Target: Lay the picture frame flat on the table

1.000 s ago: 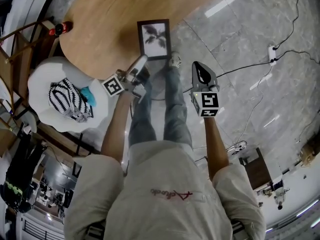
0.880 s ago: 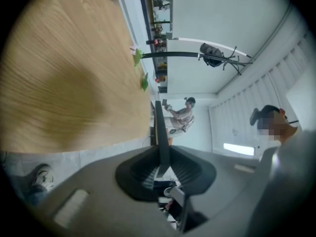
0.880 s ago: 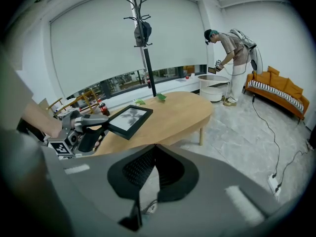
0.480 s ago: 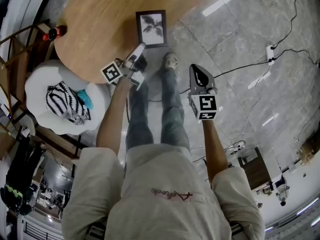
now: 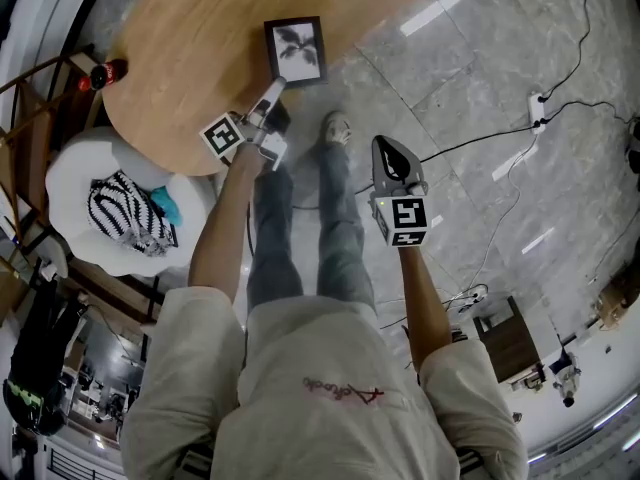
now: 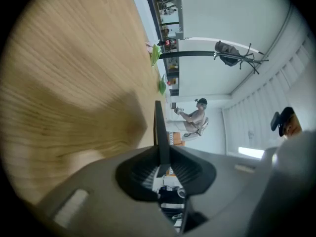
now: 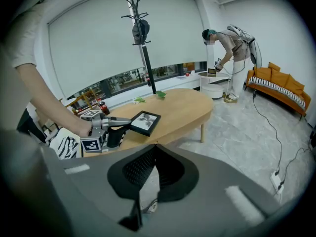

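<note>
Over the bench (image 5: 180,58), my left tool (image 5: 276,86) clamps the picture frame (image 5: 296,50) nearly flat; next I'd lower and release. Right tool (image 5: 388,146) closed, empty.

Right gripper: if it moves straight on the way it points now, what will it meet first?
Probably the near edge of the table, just right of the frame. Depth is unclear, so it might reach the floor first.

Picture frame (image 5: 296,51) on table (image 5: 190,58), left hand-held gripper (image 5: 277,85) at its near edge; right hand-held gripper (image 5: 388,148) apart, right of table
</note>
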The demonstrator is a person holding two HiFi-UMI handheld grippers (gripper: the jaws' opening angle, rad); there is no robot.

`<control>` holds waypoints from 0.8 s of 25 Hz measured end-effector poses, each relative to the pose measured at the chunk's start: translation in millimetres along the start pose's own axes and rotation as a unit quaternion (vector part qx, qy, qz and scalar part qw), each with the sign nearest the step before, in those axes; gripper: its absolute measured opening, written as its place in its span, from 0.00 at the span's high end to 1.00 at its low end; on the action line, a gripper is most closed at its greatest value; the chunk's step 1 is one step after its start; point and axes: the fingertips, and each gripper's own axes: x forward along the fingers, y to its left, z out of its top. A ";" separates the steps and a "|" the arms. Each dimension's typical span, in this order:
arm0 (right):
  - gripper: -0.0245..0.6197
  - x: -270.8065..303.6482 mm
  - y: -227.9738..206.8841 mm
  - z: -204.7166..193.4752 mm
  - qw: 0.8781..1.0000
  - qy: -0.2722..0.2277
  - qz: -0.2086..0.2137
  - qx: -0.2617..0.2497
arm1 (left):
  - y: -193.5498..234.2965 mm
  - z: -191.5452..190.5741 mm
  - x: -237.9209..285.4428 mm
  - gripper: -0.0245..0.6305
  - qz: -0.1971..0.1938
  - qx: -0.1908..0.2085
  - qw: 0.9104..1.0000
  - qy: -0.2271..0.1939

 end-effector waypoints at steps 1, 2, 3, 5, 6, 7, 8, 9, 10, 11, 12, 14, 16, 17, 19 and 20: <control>0.95 0.1 -0.2 -1.2 1.000 0.002 0.000 0.001 | 2.5 0.8 1.8 0.85 0.003 0.001 1.000 0.001; 0.95 0.2 -0.6 -2.3 1.000 0.004 0.000 0.001 | 5.1 1.6 3.7 0.85 0.007 0.002 1.000 0.001; 0.95 0.7 -1.3 -3.3 1.000 0.005 -0.001 0.001 | 7.7 2.9 6.0 0.85 0.010 0.002 1.000 0.002; 0.95 2.3 -2.9 -5.9 1.000 0.007 0.000 0.003 | 11.7 6.6 11.0 0.85 0.014 0.006 1.000 0.004; 0.95 3.2 -3.7 -7.7 1.000 0.008 0.000 0.004 | 13.3 8.9 13.4 0.85 0.014 0.010 1.000 0.004; 0.95 4.2 -4.6 -9.1 1.000 0.009 0.001 0.005 | 14.5 11.4 15.9 0.85 0.014 0.013 1.000 0.004; 0.95 5.2 -5.6 -9.6 1.000 0.008 0.001 0.005 | 15.5 13.7 18.4 0.85 0.014 0.016 1.000 0.003; 0.95 5.9 -6.4 -9.6 1.000 0.006 0.001 0.004 | 16.3 15.5 20.7 0.85 0.013 0.019 1.000 0.002; 0.95 6.1 -6.9 -9.6 1.000 0.004 0.001 0.004 | 17.0 16.4 22.7 0.85 0.013 0.021 1.000 0.001; 0.95 5.9 -7.1 -9.6 1.000 0.003 0.002 0.004 | 17.8 16.7 24.3 0.85 0.013 0.022 1.000 0.002; 0.95 5.4 -7.3 -9.8 1.000 0.004 0.001 0.004 | 18.8 16.6 25.3 0.85 0.014 0.023 1.000 0.003; 0.95 4.5 -7.8 -10.9 1.000 0.010 0.002 0.003 | 22.3 17.3 25.9 0.85 0.023 0.028 0.999 0.006; 0.95 5.4 -8.9 -9.8 1.000 0.009 0.003 0.003 | 25.4 21.1 25.9 0.85 0.035 0.040 0.999 0.000; 0.95 5.9 -9.6 -9.5 1.000 0.009 0.003 0.003 | 26.2 23.4 25.9 0.85 0.039 0.048 0.998 -0.003; 0.95 6.7 -9.5 -9.1 1.000 0.008 0.002 0.003 | 26.5 25.5 26.1 0.84 0.046 0.069 0.997 -0.003; 0.95 7.4 -8.6 -8.7 1.000 0.006 0.002 0.002 | 27.1 25.4 26.1 0.83 0.052 0.082 0.995 0.003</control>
